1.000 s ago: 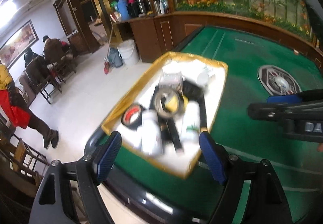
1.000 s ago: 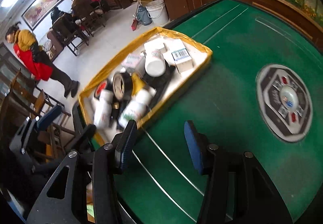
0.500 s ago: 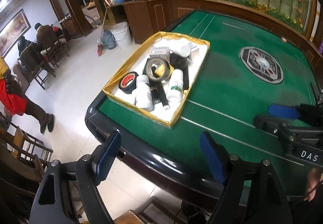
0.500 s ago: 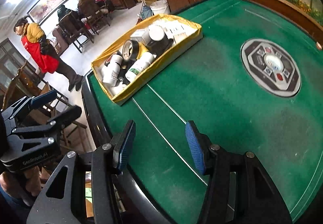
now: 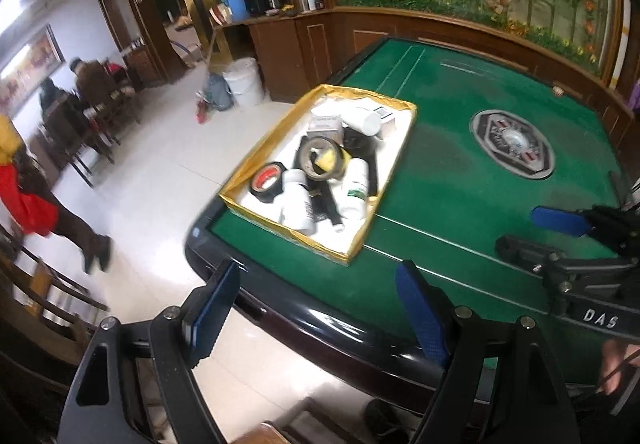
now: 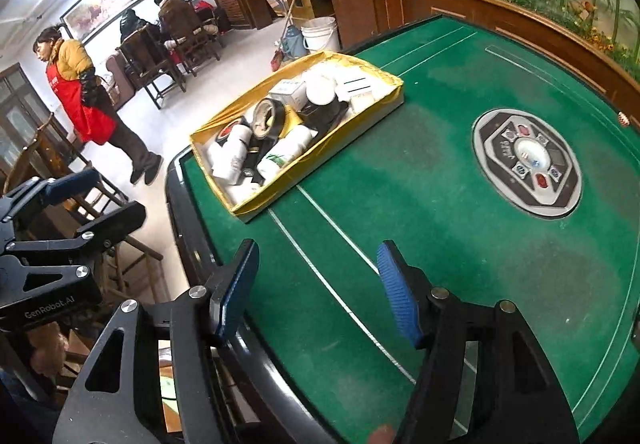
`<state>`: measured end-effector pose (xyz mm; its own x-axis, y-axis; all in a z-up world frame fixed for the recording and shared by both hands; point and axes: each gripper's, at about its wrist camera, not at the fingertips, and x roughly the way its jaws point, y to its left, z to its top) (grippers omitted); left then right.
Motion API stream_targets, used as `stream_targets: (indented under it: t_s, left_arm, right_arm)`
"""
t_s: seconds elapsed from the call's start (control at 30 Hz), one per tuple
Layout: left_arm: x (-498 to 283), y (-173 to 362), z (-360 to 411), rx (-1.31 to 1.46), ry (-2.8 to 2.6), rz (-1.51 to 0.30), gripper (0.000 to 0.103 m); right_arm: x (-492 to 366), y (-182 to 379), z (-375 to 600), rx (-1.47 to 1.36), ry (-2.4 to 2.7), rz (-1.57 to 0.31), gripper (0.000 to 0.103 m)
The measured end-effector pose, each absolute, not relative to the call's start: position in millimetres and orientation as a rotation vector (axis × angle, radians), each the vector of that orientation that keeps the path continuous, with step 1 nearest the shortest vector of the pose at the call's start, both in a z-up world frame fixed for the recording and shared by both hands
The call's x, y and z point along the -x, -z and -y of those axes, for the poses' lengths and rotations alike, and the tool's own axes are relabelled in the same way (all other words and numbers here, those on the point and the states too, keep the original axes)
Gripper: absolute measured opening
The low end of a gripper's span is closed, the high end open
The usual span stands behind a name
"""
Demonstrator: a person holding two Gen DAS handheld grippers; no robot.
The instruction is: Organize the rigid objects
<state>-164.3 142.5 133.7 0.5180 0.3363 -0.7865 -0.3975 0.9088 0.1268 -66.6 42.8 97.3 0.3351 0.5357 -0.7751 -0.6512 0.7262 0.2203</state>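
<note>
Both tools, left tool (image 5: 316, 312) spread and right tool (image 6: 316, 292) opening, both empty, have backed away from the tray (image 5: 394, 180); sorting seems finished.

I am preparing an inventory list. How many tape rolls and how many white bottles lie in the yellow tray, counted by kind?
Tape rolls: 2
White bottles: 3
Total: 5
</note>
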Motion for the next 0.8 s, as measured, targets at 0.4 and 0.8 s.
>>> stream_targets:
  t_s: [0.4, 0.8]
  left_arm:
    - [165.1, -135.4, -137.8, 0.053, -0.467, -0.886, 0.08]
    - [167.6, -133.2, -137.0, 0.034, -0.493, -0.884, 0.08]
  right_arm:
    - [76.4, -97.7, -40.6, 0.157, -0.785, -0.932, 0.063]
    - [77.3, -97.3, -38.6, 0.156, -0.785, -0.933, 0.063]
